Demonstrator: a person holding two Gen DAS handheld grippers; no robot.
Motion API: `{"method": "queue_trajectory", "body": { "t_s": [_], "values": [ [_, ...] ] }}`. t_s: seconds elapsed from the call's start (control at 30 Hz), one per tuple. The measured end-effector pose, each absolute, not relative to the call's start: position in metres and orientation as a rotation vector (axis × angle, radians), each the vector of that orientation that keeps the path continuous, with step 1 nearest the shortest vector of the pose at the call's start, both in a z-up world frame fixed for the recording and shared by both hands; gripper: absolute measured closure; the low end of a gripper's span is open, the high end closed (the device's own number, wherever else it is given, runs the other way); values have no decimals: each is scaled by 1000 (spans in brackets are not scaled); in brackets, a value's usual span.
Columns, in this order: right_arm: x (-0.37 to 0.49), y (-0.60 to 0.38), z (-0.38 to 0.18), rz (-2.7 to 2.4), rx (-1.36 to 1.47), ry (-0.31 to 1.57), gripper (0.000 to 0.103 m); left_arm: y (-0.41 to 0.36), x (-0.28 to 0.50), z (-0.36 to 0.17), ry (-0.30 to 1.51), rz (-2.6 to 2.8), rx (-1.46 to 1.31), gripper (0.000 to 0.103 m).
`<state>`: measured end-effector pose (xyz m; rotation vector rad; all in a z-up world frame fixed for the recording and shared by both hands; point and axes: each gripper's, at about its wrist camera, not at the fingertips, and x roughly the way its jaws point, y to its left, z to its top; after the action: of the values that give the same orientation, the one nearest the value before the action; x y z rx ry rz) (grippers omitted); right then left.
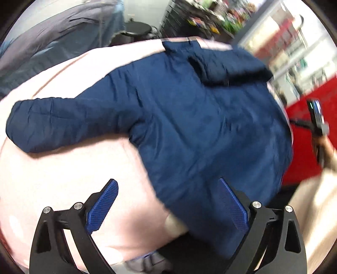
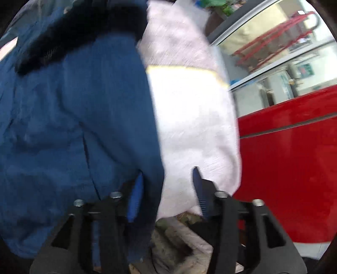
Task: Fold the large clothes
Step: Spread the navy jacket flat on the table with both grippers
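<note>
A large navy blue jacket (image 1: 189, 118) lies spread on a pale pink cloth-covered table (image 1: 52, 168), one sleeve (image 1: 52, 124) stretched to the left, its dark collar (image 1: 223, 67) at the far end. My left gripper (image 1: 168, 185) is open above the jacket's near hem, holding nothing. In the right wrist view the jacket (image 2: 73, 116) fills the left side and its right edge hangs between the open fingers of my right gripper (image 2: 168, 175), over the pink table cloth (image 2: 189, 118). The right gripper (image 1: 318, 124) also shows at the right edge of the left wrist view.
A red cabinet with a glass front (image 2: 284, 147) stands close on the right of the table. A dark padded cover (image 1: 52, 42) and a round black stool (image 1: 137, 29) lie beyond the far left. Shelves of goods (image 1: 210, 16) stand at the back.
</note>
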<state>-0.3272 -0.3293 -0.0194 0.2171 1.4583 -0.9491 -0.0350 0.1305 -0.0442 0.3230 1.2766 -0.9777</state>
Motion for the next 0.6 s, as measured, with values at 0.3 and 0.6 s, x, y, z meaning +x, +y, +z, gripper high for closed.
{"method": "queue_trajectory", "body": {
  "t_s": [0.3, 0.6],
  "values": [
    [-265, -256, 10, -673, 195, 1254, 29, 32, -95, -97, 1257, -983, 560, 24],
    [-235, -191, -84, -433, 86, 1483, 29, -4, -148, -173, 1319, -950, 791, 22]
  ]
}}
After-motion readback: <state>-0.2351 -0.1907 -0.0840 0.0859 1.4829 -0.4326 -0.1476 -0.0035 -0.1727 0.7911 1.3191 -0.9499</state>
